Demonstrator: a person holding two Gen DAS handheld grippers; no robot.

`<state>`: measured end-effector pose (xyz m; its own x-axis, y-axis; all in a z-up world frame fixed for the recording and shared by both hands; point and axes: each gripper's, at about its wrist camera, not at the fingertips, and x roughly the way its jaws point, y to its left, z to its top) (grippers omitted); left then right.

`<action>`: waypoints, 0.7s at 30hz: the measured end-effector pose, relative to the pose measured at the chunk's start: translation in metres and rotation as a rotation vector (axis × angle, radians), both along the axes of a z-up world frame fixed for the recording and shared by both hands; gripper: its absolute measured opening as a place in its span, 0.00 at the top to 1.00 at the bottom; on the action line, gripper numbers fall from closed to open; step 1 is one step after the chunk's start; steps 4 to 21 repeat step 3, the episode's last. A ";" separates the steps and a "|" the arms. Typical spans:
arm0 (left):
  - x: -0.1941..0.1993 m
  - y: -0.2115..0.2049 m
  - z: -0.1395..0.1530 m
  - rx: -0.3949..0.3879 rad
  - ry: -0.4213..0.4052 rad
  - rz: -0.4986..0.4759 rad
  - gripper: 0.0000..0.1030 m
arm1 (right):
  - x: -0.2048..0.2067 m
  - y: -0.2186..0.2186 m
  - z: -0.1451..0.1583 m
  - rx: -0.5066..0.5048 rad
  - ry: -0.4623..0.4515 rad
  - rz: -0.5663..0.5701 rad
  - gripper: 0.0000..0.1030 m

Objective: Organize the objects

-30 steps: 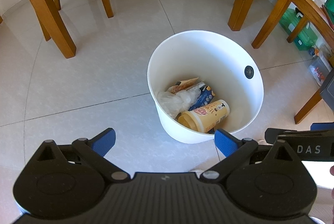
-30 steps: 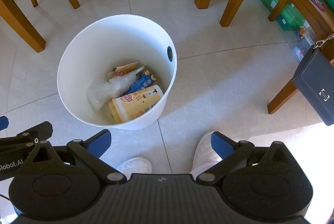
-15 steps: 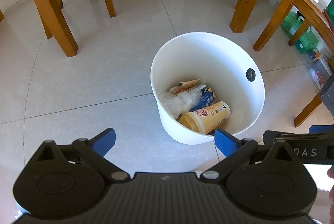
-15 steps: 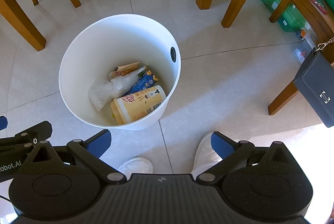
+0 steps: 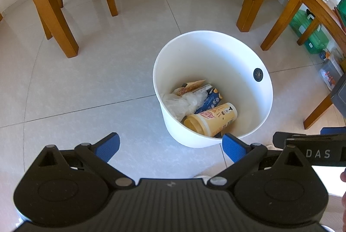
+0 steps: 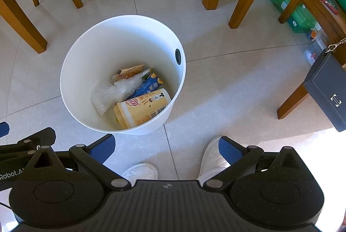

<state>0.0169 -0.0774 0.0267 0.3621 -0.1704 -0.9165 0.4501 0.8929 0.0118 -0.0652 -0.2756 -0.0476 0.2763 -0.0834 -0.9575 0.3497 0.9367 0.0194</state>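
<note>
Both tools, left tool (image 5: 170, 146) and right tool (image 6: 166, 148), hang with fingers apart, holding nothing. At 12 o'clock, a white bin (image 5: 216, 54) on the floor holds a yellow cup (image 5: 213, 119), plastic bag (image 5: 183, 101) and wrappers.

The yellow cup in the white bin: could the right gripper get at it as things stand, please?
Probably yes: the right gripper is open above the uncovered white bin, and the yellow cup lies on top.

glossy pale floor tiles (image 5: 90, 80), smooth matt white plastic bin (image 6: 86, 54), crinkled clear plastic bag (image 6: 112, 91) inside at 9 o'clock, printed yellow paper cup (image 6: 142, 107) at 5 o'clock, varnished wooden chair legs (image 5: 54, 13), matt black gripper body with ribbed blue fingers (image 5: 108, 145)
</note>
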 end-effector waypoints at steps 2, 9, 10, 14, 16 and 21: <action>0.000 -0.001 0.000 0.000 0.001 0.003 0.02 | 0.000 0.000 0.000 0.001 -0.001 -0.002 0.00; 0.000 -0.001 0.000 -0.001 0.002 0.003 0.02 | 0.000 0.000 0.000 0.001 -0.001 -0.002 0.00; 0.000 -0.001 0.000 -0.001 0.002 0.003 0.02 | 0.000 0.000 0.000 0.001 -0.001 -0.002 0.00; 0.000 -0.001 0.000 -0.001 0.002 0.003 0.02 | 0.000 0.000 0.000 0.001 -0.001 -0.002 0.00; 0.000 -0.001 0.000 -0.001 0.002 0.003 0.02 | 0.000 0.000 0.000 0.001 -0.001 -0.002 0.00; 0.000 -0.001 0.000 -0.001 0.002 0.003 0.02 | 0.000 0.000 0.000 0.001 -0.001 -0.002 0.00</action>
